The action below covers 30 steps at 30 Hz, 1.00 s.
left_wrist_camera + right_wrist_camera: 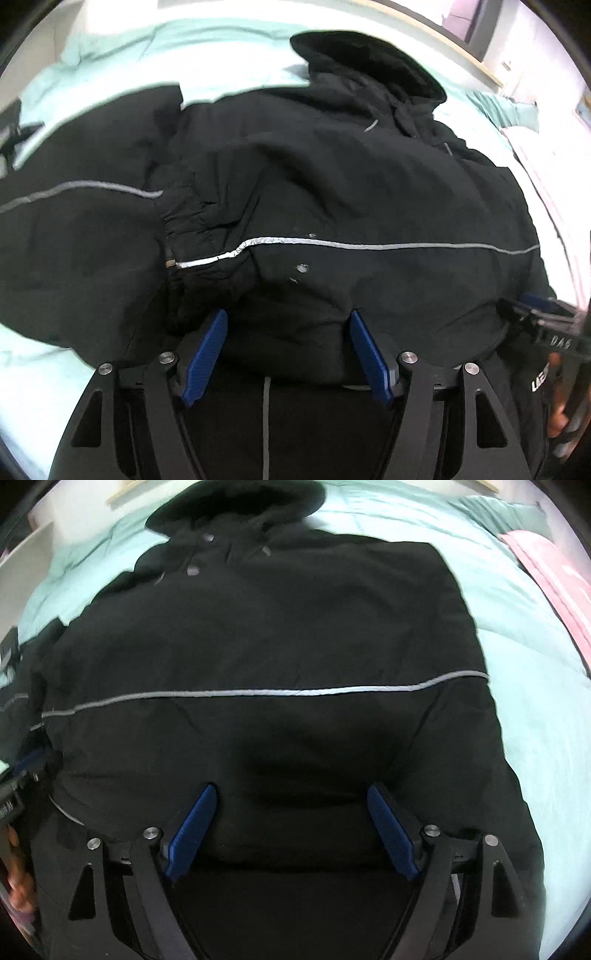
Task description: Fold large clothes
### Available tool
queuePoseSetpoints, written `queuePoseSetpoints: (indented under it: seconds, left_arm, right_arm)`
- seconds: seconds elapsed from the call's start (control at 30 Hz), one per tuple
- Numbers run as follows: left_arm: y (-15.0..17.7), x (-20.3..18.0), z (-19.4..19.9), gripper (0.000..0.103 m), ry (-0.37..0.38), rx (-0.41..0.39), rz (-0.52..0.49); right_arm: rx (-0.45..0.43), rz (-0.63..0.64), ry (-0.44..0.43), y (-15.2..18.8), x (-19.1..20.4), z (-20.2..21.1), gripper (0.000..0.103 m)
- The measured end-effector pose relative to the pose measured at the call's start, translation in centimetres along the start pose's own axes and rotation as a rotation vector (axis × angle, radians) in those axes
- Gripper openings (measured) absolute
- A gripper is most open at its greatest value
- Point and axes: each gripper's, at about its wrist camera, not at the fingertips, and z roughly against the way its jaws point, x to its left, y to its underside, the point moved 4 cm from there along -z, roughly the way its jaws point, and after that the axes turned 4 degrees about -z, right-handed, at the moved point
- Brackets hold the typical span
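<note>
While a black hooded jacket (pixel 332 184) lies spread on a pale green bedsheet (pixel 221 48), the left gripper (pixel 288 321) hovers spread over its hem, and the right gripper (pixel 291 794) likewise hangs spread, pinching nothing.

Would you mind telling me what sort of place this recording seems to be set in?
Most likely a bedroom: the black jacket lies spread on a bed with a mint-green cover, and pink bedding lies at the bed's far edge.
</note>
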Motion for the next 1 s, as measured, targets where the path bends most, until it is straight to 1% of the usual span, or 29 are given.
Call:
queuePoseSetpoints:
  seconds: [0.03, 0.1, 0.17, 0.2, 0.23, 0.3, 0.37, 0.4, 0.43, 0.47, 0.5, 0.53, 0.57, 0.6, 0.67, 0.73, 0.77, 0.83, 0.9, 0.93, 1.0]
  left_arm:
    - [0.2, -0.2, 1.0, 0.070, 0.001, -0.016, -0.023]
    - [0.6, 0.0, 3.0, 0.070, 0.021, -0.030, -0.037]
    - [0.8, 1.3, 6.0, 0.070, 0.049, -0.078, -0.021]
    - [0.8, 2.4, 7.8, 0.070, 0.057, -0.109, -0.004]
    - [0.7, 3.7, 9.4, 0.070, 0.052, -0.135, 0.018]
    - [0.7, 7.4, 12.4, 0.070, 0.015, -0.185, 0.080]
    - [0.6, 11.9, 14.8, 0.070, -0.030, -0.227, 0.146]
    - [0.6, 14.2, 15.6, 0.070, -0.062, -0.242, 0.177]
    - [0.6, 16.9, 16.3, 0.070, -0.109, -0.251, 0.215]
    - [1.0, 19.6, 17.1, 0.070, -0.154, -0.257, 0.257]
    - [1.3, 22.4, 17.7, 0.070, -0.187, -0.263, 0.302]
    - [1.5, 24.9, 18.1, 0.070, -0.205, -0.272, 0.349]
    - [1.4, 27.3, 18.0, 0.070, -0.207, -0.280, 0.395]
    - [1.6, 29.6, 18.1, 0.070, -0.206, -0.283, 0.427]
    - [1.8, 34.5, 17.6, 0.070, -0.236, -0.287, 0.508]
    - [1.7, 37.9, 16.3, 0.070, -0.242, -0.275, 0.582]
    - [1.6, 39.2, 15.7, 0.070, -0.233, -0.281, 0.613]
    - [1.1, 41.0, 14.2, 0.070, -0.220, -0.301, 0.652]
    - [0.5, 42.3, 12.5, 0.070, -0.216, -0.302, 0.686]
    - [0.1, 42.8, 11.4, 0.070, -0.215, -0.286, 0.693]
    - [-0.4, 43.8, 9.0, 0.070, -0.238, -0.212, 0.697]
  right_arm:
    - [-0.001, 0.000, 0.013, 0.2, 0.3, 1.1, 0.084]
    - [-0.025, 0.021, 0.001, 0.3, 1.5, 3.4, 0.084]
    - [-0.056, 0.069, -0.063, 1.0, 4.1, 6.6, 0.084]
    - [-0.052, 0.087, -0.098, 1.7, 5.3, 7.9, 0.085]
    - [-0.036, 0.102, -0.167, 2.2, 7.3, 9.1, 0.085]
    - [-0.014, 0.110, -0.296, 3.3, 10.3, 10.4, 0.085]
    - [-0.009, 0.127, -0.355, 5.0, 12.3, 11.0, 0.085]
    - [-0.036, 0.157, -0.347, 5.7, 13.3, 10.8, 0.085]
    - [-0.084, 0.199, -0.307, 5.3, 14.6, 9.5, 0.085]
    - [-0.131, 0.236, -0.264, 5.7, 15.1, 8.9, 0.085]
    - [-0.191, 0.284, -0.217, 6.4, 15.8, 8.0, 0.086]
    - [-0.218, 0.313, -0.195, 6.8, 15.8, 7.0, 0.088]
    - [-0.210, 0.337, -0.168, 7.3, 15.7, 4.9, 0.089]
    - [-0.195, 0.332, -0.158, 7.6, 15.7, 2.3, 0.092]
    - [-0.255, 0.343, -0.160, 8.1, 15.5, 2.2, 0.096]
    - [-0.274, 0.357, -0.159, 8.1, 15.7, 2.3, 0.098]
    - [-0.278, 0.356, -0.169, 8.2, 15.5, 2.3, 0.099]
    - [-0.277, 0.348, -0.192, 7.5, 15.2, 1.7, 0.101]
    - [-0.277, 0.347, -0.210, 7.3, 15.2, 1.5, 0.102]
    - [-0.280, 0.348, -0.214, 7.3, 15.3, 1.5, 0.103]
    - [-0.283, 0.350, -0.215, 7.2, 15.4, 1.6, 0.103]
